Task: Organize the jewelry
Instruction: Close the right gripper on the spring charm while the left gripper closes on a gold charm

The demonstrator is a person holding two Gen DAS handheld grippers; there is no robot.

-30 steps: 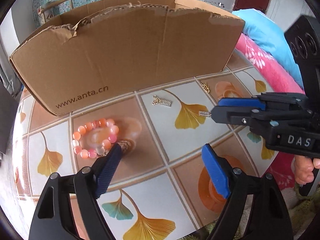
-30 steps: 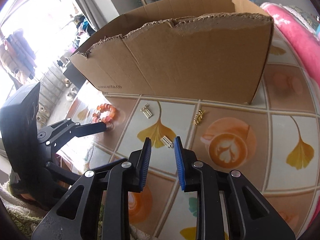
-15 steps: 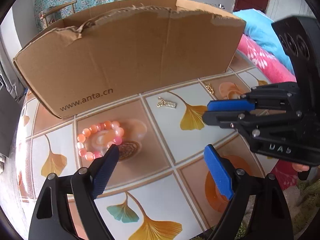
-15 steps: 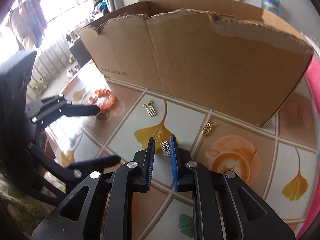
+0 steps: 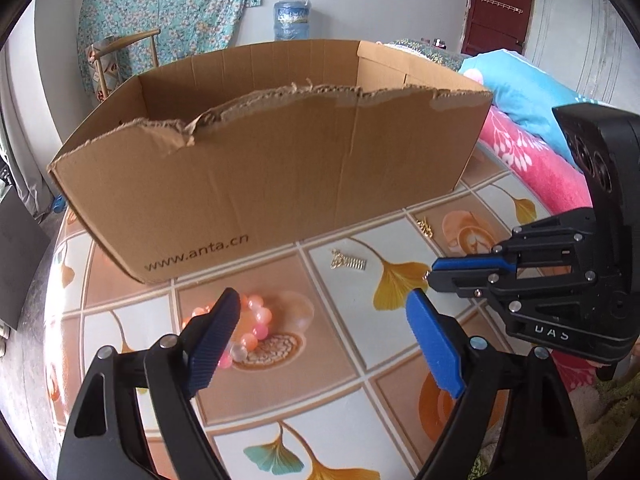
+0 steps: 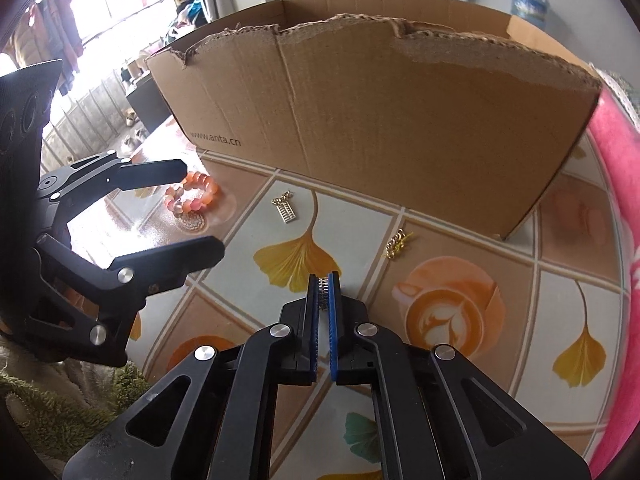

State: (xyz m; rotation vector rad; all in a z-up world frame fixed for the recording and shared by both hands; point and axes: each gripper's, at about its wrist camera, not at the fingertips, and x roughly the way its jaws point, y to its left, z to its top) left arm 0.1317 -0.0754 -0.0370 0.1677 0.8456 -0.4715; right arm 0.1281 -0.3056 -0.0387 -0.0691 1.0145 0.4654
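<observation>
An open cardboard box (image 5: 272, 168) (image 6: 380, 112) stands at the back of the tiled table. A pink and orange bead bracelet (image 5: 248, 328) (image 6: 192, 198) lies in front of it, partly hidden behind my left gripper's left finger. My left gripper (image 5: 320, 328) (image 6: 188, 208) is open and empty just above the table near the bracelet. My right gripper (image 6: 324, 286) (image 5: 434, 274) is shut on a small gold abacus-shaped earring (image 6: 323, 288) near the table top. A matching gold earring (image 5: 348, 262) (image 6: 285, 210) and a gold chain piece (image 5: 424, 226) (image 6: 398, 244) lie on the table.
The table top (image 6: 460, 320) has a ginkgo-leaf and coffee-cup pattern. Pink and blue bedding (image 5: 528, 148) lies along the right side. A green shaggy rug (image 6: 52, 408) lies below the table's near edge. A chair and water bottle stand far behind the box.
My right gripper has closed around the small gold earring that lay between its fingers. Both cameras have tilted up, showing the box's inside rim. The left gripper stays open.
</observation>
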